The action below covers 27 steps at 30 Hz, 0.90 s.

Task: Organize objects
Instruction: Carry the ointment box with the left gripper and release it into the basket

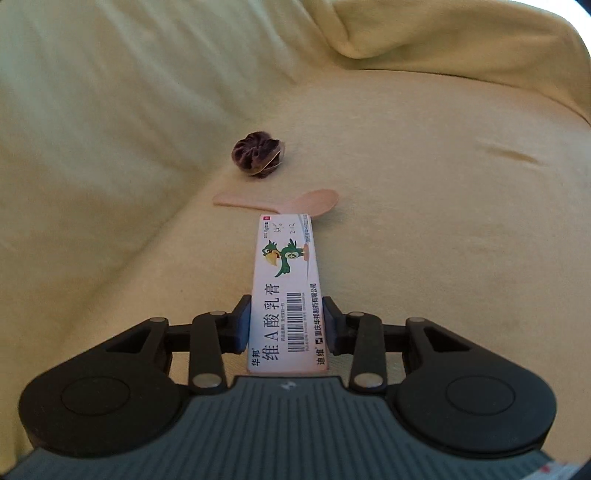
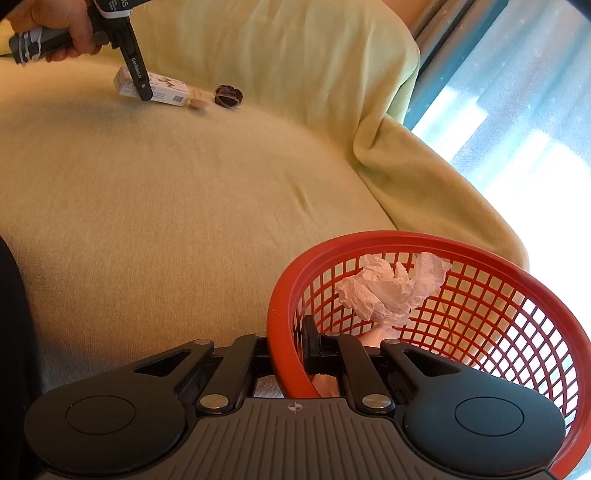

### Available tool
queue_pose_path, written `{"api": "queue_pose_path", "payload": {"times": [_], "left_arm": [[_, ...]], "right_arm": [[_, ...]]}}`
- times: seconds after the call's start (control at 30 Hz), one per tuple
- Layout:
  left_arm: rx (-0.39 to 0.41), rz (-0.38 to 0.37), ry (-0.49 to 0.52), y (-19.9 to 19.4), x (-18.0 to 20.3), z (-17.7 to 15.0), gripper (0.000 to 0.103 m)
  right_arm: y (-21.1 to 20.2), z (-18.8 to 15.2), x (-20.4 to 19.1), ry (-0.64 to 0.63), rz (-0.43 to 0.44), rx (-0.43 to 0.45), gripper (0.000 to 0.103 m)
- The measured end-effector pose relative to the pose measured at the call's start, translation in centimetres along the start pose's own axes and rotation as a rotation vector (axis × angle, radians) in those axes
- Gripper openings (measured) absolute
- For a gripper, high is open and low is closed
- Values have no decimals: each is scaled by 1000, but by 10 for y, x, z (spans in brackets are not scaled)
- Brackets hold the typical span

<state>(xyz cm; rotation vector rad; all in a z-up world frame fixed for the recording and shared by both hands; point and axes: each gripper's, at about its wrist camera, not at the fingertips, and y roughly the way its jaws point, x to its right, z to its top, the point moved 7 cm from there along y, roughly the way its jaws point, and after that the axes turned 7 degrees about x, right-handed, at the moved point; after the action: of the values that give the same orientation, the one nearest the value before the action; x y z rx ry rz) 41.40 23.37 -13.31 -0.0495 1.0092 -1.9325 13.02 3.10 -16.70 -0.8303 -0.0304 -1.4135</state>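
My left gripper (image 1: 286,321) is shut on a white medicine box (image 1: 286,280) with a green parrot print, its far end low over the sofa. Just beyond it lie a small wooden spoon (image 1: 280,201) and a dark purple scrunchie (image 1: 258,154). In the right wrist view the left gripper (image 2: 146,94) shows at the far left holding the box (image 2: 164,90), with the spoon (image 2: 197,103) and scrunchie (image 2: 228,96) beside it. My right gripper (image 2: 295,347) is shut on the rim of a red plastic basket (image 2: 491,258) that holds crumpled white tissue (image 2: 388,288).
A yellow-green blanket (image 2: 184,206) covers the sofa seat and its backrest (image 1: 110,74). A window with curtains (image 2: 517,92) is at the right. The person's hand (image 2: 55,22) holds the left gripper's handle.
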Motion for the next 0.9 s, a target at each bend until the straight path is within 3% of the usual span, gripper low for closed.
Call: {"api": "queue_pose_path", "payload": {"times": [0.13,0.33,0.67,0.9], "left_arm": [[18,-10,159,-21,13,14,33],[54,-72,254,-51,33,38,33],[150,-230,341,-102,90,84,33],[187,-348,299,-128,131,111,33]], "right_arm": [[0,0,0,1,0,1,2],[0,1,-1,2,1,1,3],[1,1,-1,3,2,1,3],[1,1,-1,1,3,2,3]]}}
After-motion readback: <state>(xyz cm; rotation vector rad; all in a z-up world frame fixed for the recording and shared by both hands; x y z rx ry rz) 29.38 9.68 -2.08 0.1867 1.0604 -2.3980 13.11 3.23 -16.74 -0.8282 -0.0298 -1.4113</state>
